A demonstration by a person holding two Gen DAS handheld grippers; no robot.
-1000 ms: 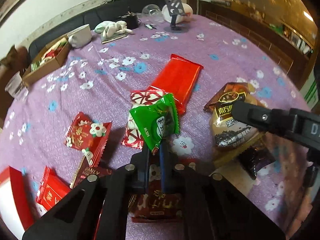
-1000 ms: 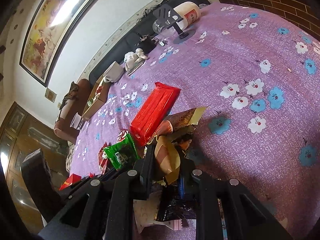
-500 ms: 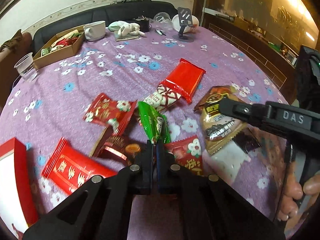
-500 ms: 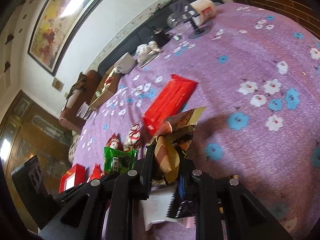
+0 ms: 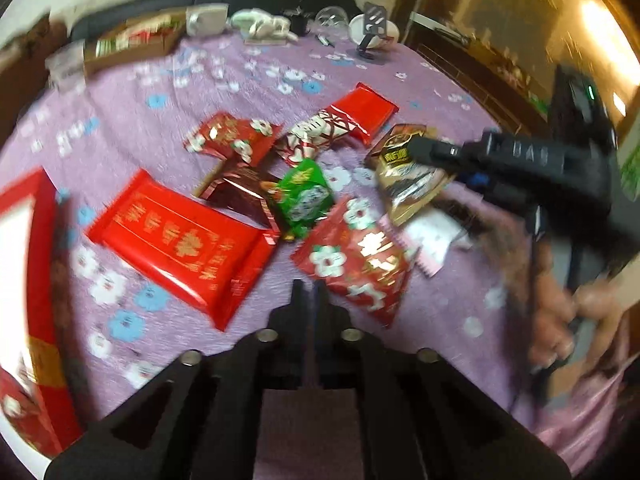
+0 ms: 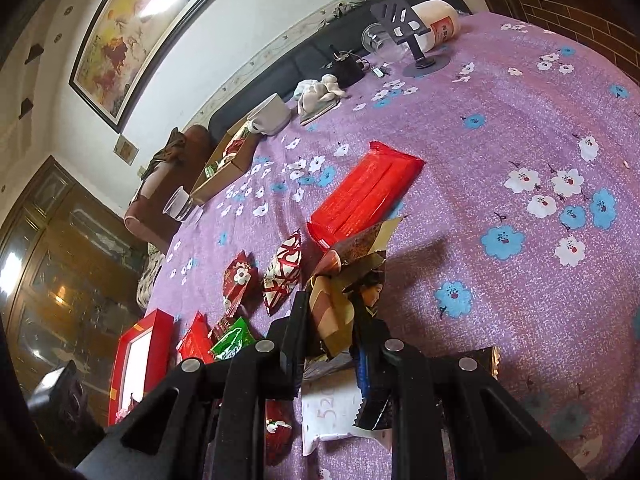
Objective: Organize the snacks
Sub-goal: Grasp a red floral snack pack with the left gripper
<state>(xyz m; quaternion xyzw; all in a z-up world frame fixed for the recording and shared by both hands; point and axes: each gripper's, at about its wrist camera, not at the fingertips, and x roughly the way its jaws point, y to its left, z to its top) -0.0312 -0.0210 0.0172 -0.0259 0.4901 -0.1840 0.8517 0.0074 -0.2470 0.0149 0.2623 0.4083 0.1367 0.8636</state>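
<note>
Left gripper (image 5: 310,288): jaws just opening a crack, nothing between; green pack (image 5: 304,198) lies on pile ahead. Right gripper (image 6: 332,320) pinches brown pouch (image 6: 352,276). You carry pouch steadily toward pile.

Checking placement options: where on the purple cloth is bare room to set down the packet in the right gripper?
Bare cloth lies between the long red pack and the phone stand, and across the whole flowered side away from the snacks. It is crowded from the green packet to the red box.
</note>
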